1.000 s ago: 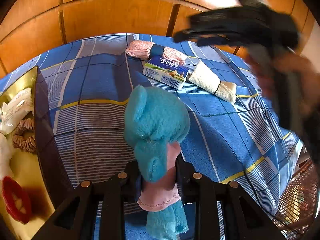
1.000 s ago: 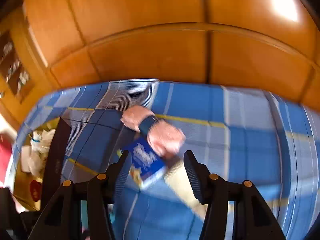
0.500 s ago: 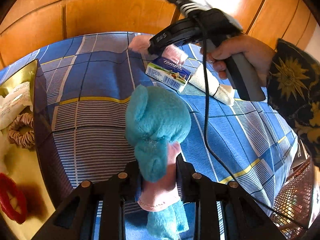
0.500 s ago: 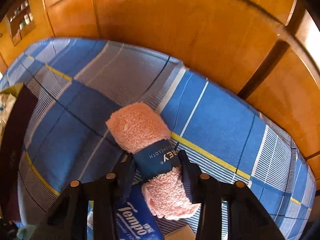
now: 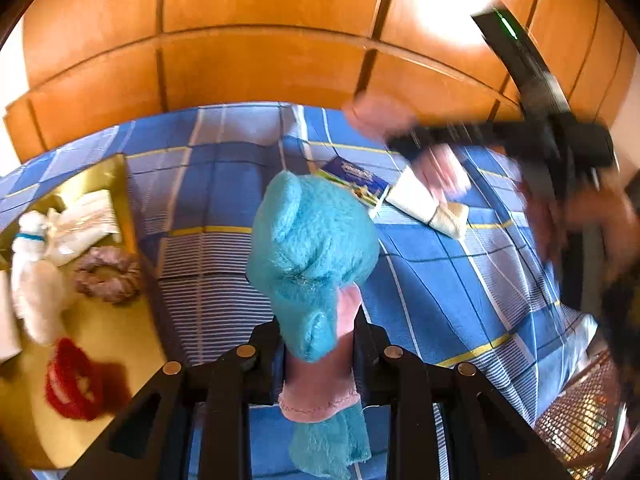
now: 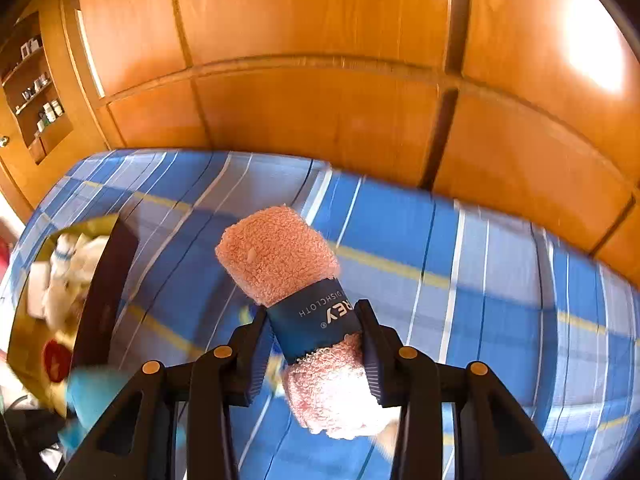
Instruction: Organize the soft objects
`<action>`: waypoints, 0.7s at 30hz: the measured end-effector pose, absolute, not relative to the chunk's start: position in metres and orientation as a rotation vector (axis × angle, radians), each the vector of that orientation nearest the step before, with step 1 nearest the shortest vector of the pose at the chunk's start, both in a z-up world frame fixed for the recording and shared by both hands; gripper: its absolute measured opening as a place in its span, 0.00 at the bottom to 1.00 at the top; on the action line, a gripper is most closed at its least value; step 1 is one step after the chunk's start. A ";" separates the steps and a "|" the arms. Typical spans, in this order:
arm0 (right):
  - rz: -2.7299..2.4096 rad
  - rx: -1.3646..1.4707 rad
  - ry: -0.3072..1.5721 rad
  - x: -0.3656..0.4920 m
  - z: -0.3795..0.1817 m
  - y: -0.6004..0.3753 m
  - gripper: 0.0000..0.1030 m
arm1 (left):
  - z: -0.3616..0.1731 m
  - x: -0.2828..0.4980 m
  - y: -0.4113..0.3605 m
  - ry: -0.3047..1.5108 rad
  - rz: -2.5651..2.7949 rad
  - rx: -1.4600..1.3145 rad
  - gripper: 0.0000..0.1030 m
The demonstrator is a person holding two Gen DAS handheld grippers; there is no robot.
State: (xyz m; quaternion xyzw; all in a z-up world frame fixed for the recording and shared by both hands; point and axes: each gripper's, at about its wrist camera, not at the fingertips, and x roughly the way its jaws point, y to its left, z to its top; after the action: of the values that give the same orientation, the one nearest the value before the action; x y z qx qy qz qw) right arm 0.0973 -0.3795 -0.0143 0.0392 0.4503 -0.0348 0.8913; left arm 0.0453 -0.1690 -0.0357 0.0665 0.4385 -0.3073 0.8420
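Note:
My left gripper [image 5: 318, 334] is shut on a turquoise plush toy [image 5: 308, 240] with a pink part, held above the blue checked cloth [image 5: 208, 184]. My right gripper [image 6: 316, 330] is shut on a rolled pink dishcloth [image 6: 280, 254] by its dark blue paper band and holds it lifted off the bed. In the left wrist view the right gripper [image 5: 416, 148] shows blurred at upper right with the pink roll [image 5: 372, 114]. A gold tray [image 5: 104, 172] at the left holds soft items; it also shows in the right wrist view [image 6: 98, 224].
A tissue pack [image 5: 352, 174] and a cream rolled cloth [image 5: 424, 204] lie on the blue cloth beyond the plush. In the tray lie a white plush [image 5: 32, 280], a brown scrunchie [image 5: 106, 274] and a red item [image 5: 72, 384]. A wooden wall [image 5: 260, 60] stands behind.
My right gripper closed on the pink dishcloth roll and lifted it off the cloth. My left gripper kept its hold on the turquoise plush and swung slightly, bringing more of the tray into view.

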 end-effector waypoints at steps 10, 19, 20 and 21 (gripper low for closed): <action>-0.017 0.147 1.086 0.030 -0.086 -0.344 0.39 | 0.008 0.028 -0.137 0.795 -0.547 0.134 0.26; -0.023 0.132 1.045 0.022 -0.097 -0.342 0.40 | 0.022 0.025 -0.109 0.765 -0.480 0.099 0.26; -0.024 0.128 1.043 0.022 -0.096 -0.341 0.40 | 0.021 0.026 -0.107 0.765 -0.472 0.097 0.26; -0.026 0.118 1.040 0.021 -0.096 -0.340 0.41 | 0.021 0.026 -0.104 0.764 -0.464 0.096 0.26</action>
State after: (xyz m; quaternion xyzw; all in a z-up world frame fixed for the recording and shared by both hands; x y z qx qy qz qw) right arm 0.0212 -0.3399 -0.0960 0.0565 0.4964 -0.0125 0.8661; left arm 0.0256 -0.1041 0.0214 0.0463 0.3695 -0.2243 0.9006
